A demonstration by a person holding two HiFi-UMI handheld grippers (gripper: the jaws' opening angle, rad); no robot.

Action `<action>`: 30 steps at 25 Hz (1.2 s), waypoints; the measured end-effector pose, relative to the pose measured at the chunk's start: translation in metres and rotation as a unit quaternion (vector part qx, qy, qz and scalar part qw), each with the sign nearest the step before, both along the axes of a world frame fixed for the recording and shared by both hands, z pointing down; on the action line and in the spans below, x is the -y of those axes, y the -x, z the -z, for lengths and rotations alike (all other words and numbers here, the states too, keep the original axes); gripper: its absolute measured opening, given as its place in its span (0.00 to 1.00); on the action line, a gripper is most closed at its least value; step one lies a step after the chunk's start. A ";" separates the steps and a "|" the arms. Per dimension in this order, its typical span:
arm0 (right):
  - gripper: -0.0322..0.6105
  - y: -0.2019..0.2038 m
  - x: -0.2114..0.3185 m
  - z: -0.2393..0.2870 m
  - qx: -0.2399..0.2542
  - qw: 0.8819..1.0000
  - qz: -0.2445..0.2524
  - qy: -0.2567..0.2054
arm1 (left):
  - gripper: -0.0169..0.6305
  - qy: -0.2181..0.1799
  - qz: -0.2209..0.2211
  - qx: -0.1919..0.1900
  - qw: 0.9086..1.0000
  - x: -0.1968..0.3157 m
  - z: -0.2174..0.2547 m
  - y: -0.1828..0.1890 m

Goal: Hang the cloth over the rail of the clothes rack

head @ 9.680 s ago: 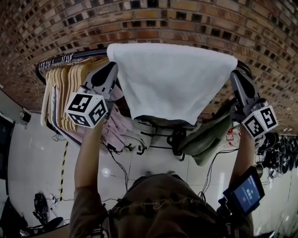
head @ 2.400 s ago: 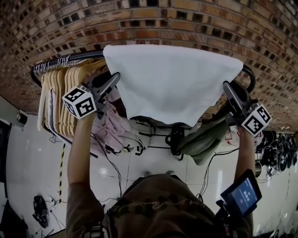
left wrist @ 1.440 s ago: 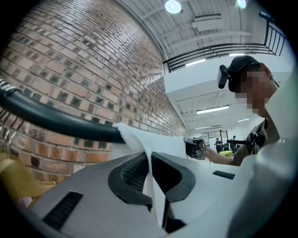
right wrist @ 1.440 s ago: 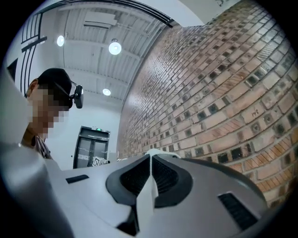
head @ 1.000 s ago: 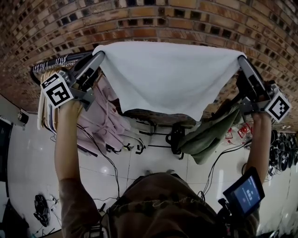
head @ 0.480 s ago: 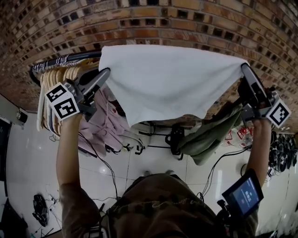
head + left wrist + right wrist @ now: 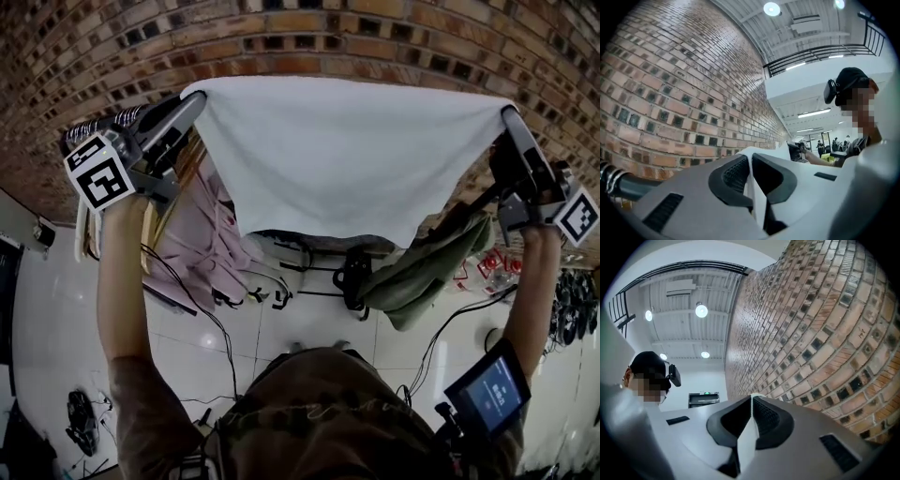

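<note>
A white cloth [image 7: 342,155] is stretched wide and held up high in front of the brick wall in the head view. My left gripper [image 7: 192,100] is shut on its top left corner, my right gripper [image 7: 506,114] on its top right corner. In the left gripper view the cloth [image 7: 751,187] is pinched as a thin white fold between the shut jaws of the left gripper [image 7: 751,161]. The right gripper view shows the cloth [image 7: 746,444] clamped in the right gripper [image 7: 752,401] the same way. The dark rail [image 7: 94,128] of the clothes rack shows at the left; the cloth hides most of it.
Wooden hangers [image 7: 148,220] and a pink garment [image 7: 202,244] hang at the rack's left end. An olive garment [image 7: 422,272] hangs under the cloth's right side. The brick wall [image 7: 356,37] is close behind. Cables [image 7: 234,319] trail over the white floor below.
Both grippers have risen and spread further apart over the last second, lifting the cloth and pulling its top edge taut. The cloth's top edge has risen in front of the wall.
</note>
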State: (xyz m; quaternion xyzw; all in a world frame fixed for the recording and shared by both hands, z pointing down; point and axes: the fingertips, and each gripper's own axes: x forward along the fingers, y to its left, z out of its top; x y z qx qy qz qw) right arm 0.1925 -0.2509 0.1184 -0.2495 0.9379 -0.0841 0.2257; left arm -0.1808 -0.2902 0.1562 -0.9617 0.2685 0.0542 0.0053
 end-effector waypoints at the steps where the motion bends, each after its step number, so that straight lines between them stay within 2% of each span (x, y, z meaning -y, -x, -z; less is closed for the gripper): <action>1: 0.07 0.000 0.002 0.002 0.000 1.000 0.002 0.002 | 0.05 0.007 -0.003 -0.004 1.000 0.004 0.005 -0.001; 7: 0.07 0.001 0.011 0.011 -0.030 0.999 -0.009 -0.003 | 0.05 0.033 -0.016 -0.032 0.999 0.018 0.029 0.001; 10: 0.07 0.002 0.015 0.015 -0.049 0.999 -0.017 -0.009 | 0.05 0.035 -0.006 -0.007 0.999 0.017 0.024 0.001; 17: 0.07 0.006 0.023 0.022 -0.107 0.993 -0.041 -0.025 | 0.05 0.021 0.063 0.047 0.997 0.018 -0.003 0.006; 22: 0.07 0.006 0.027 0.017 -0.163 0.984 -0.062 -0.026 | 0.05 0.013 0.049 0.043 0.998 0.004 0.003 -0.004; 25: 0.07 0.000 0.030 0.011 -0.172 0.983 -0.061 -0.014 | 0.05 0.010 0.038 0.044 0.998 -0.003 0.007 -0.014; 28: 0.07 -0.005 0.030 0.005 -0.179 0.982 -0.058 -0.003 | 0.05 0.019 0.042 0.059 0.997 0.001 -0.008 -0.016; 30: 0.07 -0.005 0.028 0.001 -0.185 0.981 -0.058 -0.002 | 0.05 0.028 0.043 0.053 0.997 0.004 -0.022 -0.015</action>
